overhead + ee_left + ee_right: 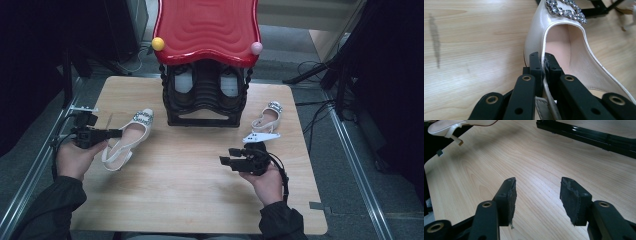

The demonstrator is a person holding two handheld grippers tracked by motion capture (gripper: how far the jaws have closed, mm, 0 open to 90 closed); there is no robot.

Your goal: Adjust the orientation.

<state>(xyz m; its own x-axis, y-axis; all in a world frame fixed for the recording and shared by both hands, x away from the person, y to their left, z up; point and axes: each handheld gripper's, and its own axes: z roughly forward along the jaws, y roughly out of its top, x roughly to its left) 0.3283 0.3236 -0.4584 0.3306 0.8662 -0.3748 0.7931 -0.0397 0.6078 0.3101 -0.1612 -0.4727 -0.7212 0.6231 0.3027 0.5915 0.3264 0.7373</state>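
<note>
Dark surroundings are framing the light wooden desk [200, 190], with cables lying on the grey floor around it. At the far edge of the desk we are seeing a black shoe rack [202, 97] with a red wavy top [207, 27], a yellow ball [158, 43] and a pink ball [256, 48] sitting at its front corners and dark shoes resting inside. We are holding the left gripper [114, 133] at the left side of the desk, and its jaws are pinching the side rim of a cream slingback shoe [127, 139] with a rhinestone buckle [565, 10] on its toe; in the left gripper view the rim is sitting squeezed between the two pads, one pad inside the shoe and one outside. That shoe is lying left of the rack, its toe pointing toward the rack. A matching cream shoe [267, 119] is lying to the right of the rack, apart from our hands. We are holding the right gripper [223, 161] near the desk's front right, its jaws standing spread with bare wood between them.
</note>
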